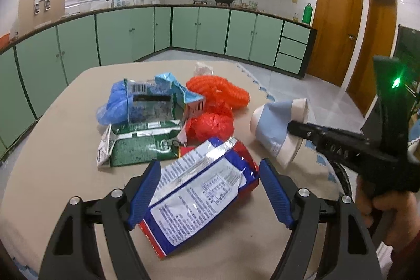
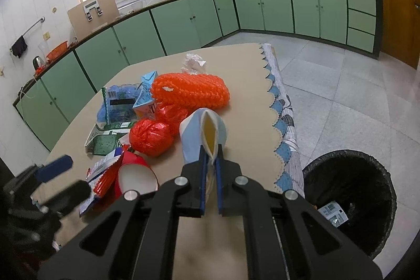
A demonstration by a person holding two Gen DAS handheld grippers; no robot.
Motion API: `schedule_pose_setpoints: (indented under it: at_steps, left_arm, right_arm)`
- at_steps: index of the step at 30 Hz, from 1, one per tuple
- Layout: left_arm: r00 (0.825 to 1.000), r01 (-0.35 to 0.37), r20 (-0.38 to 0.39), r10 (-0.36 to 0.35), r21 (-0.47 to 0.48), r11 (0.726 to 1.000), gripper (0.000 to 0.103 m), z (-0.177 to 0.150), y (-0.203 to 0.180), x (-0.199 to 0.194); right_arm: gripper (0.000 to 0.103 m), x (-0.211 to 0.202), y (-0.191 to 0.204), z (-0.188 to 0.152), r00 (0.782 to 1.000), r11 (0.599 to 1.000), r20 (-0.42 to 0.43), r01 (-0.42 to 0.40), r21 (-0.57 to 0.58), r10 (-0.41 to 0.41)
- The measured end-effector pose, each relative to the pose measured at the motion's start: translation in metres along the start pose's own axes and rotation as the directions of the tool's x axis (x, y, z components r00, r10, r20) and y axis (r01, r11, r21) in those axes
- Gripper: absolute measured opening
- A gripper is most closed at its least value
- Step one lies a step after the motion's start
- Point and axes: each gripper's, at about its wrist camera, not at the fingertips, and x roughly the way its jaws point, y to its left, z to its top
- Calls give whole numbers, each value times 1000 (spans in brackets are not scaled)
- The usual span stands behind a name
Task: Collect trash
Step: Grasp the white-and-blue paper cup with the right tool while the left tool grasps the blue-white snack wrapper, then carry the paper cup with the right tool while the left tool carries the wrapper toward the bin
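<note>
The right tool (image 2: 210,162) is pinching the flattened rim of a blue-and-white paper cup (image 2: 203,134), holding it above the bench (image 2: 246,70) near the red plastic balls (image 2: 151,138). The left tool (image 1: 210,190) is standing spread around a red, white and blue snack wrapper (image 1: 199,198) lying on the bench. A black-lined bin (image 2: 351,201) is standing beside the bench's edge.
</note>
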Motion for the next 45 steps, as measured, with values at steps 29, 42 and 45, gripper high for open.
schedule_pose_setpoints:
  at_steps: [29,42,45]
  left_arm:
    - [1000,-16,-24,16,-7,1000,60,6,3,29]
    - [998,43,-42,-47,-93,995,20,6,20,42]
    - [999,44,-16,-46,-101,994,16,8,24,35]
  right_arm:
    - [5,-12,4,-7,1000,1000,-7,3,-5,-3]
    - [5,-11,7,-6,1000,1000,-12,-4,-16,4]
    - [5,-13,8,-4,1000,1000,-6,-8,-14,8]
